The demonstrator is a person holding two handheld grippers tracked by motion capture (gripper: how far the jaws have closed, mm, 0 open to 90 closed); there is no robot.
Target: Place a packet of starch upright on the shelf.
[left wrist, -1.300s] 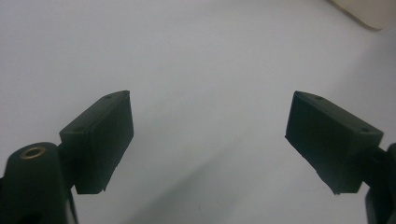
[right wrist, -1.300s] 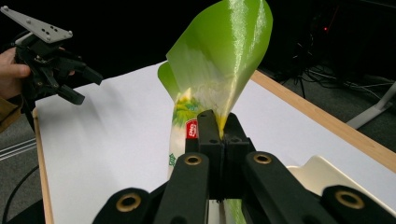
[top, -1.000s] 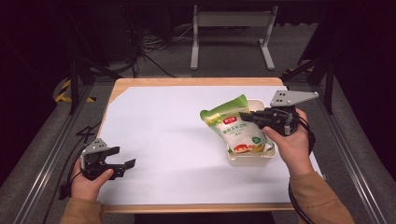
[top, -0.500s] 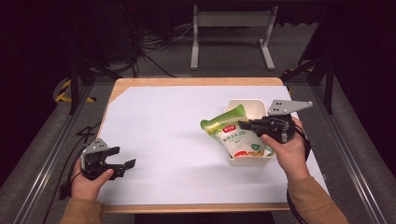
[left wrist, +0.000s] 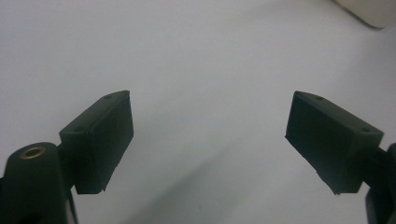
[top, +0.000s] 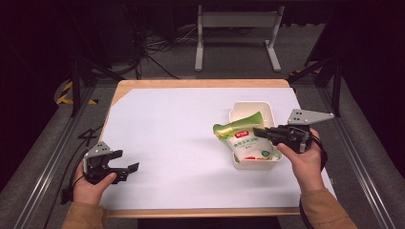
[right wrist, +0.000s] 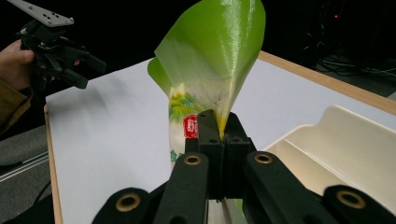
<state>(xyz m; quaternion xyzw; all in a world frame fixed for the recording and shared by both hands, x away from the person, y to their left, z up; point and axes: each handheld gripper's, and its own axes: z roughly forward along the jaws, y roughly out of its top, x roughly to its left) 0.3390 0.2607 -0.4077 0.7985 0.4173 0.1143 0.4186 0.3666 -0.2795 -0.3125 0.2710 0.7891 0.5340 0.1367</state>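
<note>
The white-covered wooden worktop [top: 181, 143] carries a cream plastic tray [top: 252, 113] at its right. Above it, the right tool [top: 260, 132] pinches a green-topped plastic food pouch [top: 241, 136]; likely placing, so lowering and release come next. The left tool [top: 128, 167] rests agape, empty.

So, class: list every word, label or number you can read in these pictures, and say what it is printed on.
Green pouch, red label: white characters, too blurred to read.
Green pouch, front, high view: print too small to read.
White tray, white table cover, left tool, right tool: no text.
</note>
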